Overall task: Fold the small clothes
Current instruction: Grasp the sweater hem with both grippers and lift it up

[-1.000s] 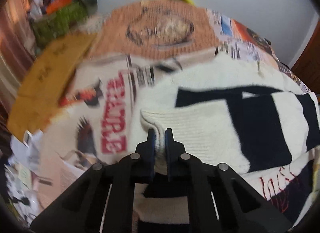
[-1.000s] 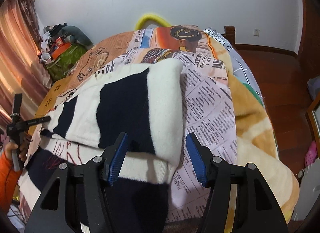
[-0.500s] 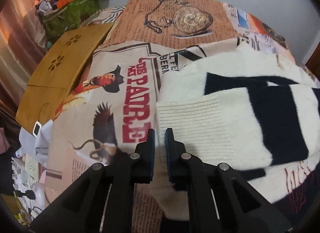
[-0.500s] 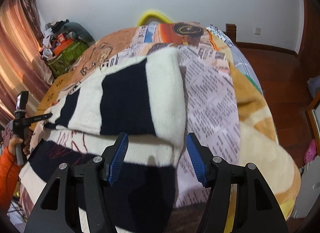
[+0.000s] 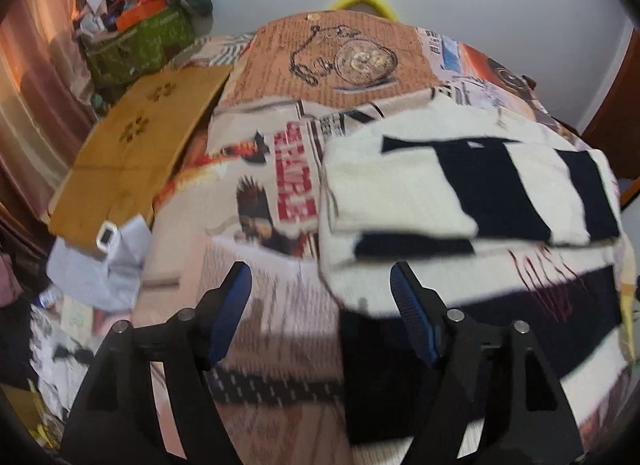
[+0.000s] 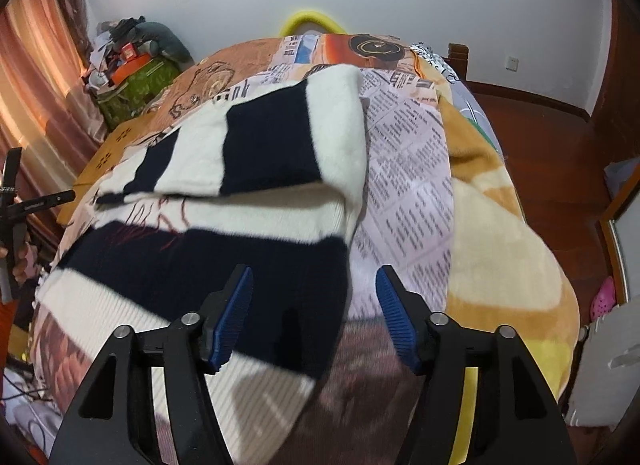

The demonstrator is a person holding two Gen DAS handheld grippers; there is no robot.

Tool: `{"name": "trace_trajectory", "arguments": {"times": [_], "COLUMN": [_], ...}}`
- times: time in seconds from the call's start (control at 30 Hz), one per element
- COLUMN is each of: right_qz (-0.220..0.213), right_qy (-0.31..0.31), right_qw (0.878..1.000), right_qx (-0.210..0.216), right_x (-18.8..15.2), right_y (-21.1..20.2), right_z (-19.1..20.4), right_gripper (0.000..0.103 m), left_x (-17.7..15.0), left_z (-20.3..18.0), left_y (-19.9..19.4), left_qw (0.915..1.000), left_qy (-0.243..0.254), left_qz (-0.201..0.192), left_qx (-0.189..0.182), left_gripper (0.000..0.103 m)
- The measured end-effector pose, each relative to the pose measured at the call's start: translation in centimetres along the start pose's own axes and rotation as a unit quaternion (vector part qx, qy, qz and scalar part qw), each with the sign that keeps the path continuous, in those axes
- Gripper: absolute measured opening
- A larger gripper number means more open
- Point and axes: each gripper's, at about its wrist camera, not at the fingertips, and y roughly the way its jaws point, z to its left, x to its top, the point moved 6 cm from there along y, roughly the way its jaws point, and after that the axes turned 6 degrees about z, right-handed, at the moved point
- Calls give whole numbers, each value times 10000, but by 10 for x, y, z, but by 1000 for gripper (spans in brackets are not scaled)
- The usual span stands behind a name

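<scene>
A cream and navy striped sweater (image 5: pixel 460 193) lies on the bed, with a folded part resting across its upper body. My left gripper (image 5: pixel 318 277) hovers off the sweater's lower left corner. Its jaws are opening and hold nothing; only the right finger overlaps the hem. In the right wrist view the same sweater (image 6: pixel 260 153) fills the left half. My right gripper (image 6: pixel 314 277) hangs over its right edge. Those jaws are opening too, the navy stripe lies beneath them, and the pads do not press on it. A hand (image 6: pixel 20 265) at the far left holds the other gripper's handle.
The bedspread (image 5: pixel 280 305) has a newspaper print. A brown board (image 5: pixel 140 153) leans at the bed's left side, with a green box (image 5: pixel 140 41) of clutter behind it. A yellow blanket (image 6: pixel 500 225) drapes the right side above the wooden floor (image 6: pixel 560 137).
The left gripper let go of the cream cuff, opened wide and drew back toward the bed's near left. The right gripper pulled back toward the sweater's hem with its jaws a little wider.
</scene>
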Motion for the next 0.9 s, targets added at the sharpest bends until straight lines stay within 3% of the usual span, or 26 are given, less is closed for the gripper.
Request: {"name": "trace_trajectory", "arguments": {"times": [0.3,0.53,0.63,0.8,0.9], "right_qz": [448,377,289,203,94], "right_qy": [127,246,229,133,-25], "right_qw": [9988,9984,9984,9980,9989], "right_qx": [170,336,436,576,465], "right_x": [-46,-62,-64,-63,-59], "right_y": [11,11,10,10,7], "right_z": [12,18,22,33,40], "right_gripper": [61,61,46,17,8], "left_x": [-77,-101,-105,-105,-103], "left_z": [-2,-3,-8,-22,-30], "left_y": [14,15,11,5,-1], "left_qw": [9958,9934,9923,9883,9915], "left_qy": [-58,-320,-334,-350,-164], "left_qz": [876,936,859,845,746], "left_qx": [-276,-581,-831,-1218,-1052], "left_gripper": [78,77,59,18,10]}}
